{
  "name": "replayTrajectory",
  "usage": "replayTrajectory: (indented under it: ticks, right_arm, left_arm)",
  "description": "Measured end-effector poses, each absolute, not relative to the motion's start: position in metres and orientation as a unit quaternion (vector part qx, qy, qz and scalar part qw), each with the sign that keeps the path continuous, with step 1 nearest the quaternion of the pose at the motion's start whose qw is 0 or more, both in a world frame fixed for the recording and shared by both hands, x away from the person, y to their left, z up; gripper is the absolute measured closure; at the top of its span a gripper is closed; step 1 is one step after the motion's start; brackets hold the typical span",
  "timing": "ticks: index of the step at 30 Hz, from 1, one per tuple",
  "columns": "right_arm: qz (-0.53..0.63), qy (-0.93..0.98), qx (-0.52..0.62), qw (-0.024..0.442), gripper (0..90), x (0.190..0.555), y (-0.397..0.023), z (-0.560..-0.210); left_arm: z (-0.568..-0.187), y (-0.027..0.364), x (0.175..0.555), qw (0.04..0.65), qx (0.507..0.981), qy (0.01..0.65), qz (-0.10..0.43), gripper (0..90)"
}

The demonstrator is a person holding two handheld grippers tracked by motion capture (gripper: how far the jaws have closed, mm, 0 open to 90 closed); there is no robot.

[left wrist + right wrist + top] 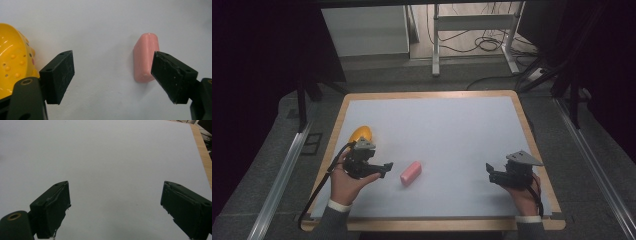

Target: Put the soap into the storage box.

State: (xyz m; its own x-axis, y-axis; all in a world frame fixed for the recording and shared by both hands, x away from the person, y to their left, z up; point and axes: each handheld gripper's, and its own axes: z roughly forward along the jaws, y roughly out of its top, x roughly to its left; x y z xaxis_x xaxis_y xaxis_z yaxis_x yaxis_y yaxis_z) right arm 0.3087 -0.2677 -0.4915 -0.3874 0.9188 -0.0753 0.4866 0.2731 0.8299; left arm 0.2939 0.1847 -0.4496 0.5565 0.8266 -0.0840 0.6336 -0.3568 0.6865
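Observation:
A pink soap-like block (410, 173) lies on the white table sheet (447, 135), left of centre. My left gripper (384, 169) sits just left of it, open, with nothing between its jaws. In the left gripper view the pink block (145, 57) lies just ahead of the right-hand jaw, and a yellow bowl-like object (13, 62) with small dots fills the left edge. That yellow object (361, 134) rests behind the left hand. My right gripper (490, 172) is open near the table's right front, over bare sheet (112, 165).
The sheet lies on a wooden board (532, 130) with its rim showing all round. Beyond the board are a white table frame (472, 22) and cables on the floor (482, 45). Metal rails (282, 175) run along both sides.

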Motion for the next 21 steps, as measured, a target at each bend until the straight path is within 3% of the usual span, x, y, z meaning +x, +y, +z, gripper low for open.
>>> replayTrajectory:
  ticks: [21]
  right_arm:
    - [0.367,0.750,0.470,0.286,8.6,0.310,-0.265,-0.494]
  left_arm:
    - [-0.457,0.154,0.307,0.324,0.837,0.424,0.120,20.0]
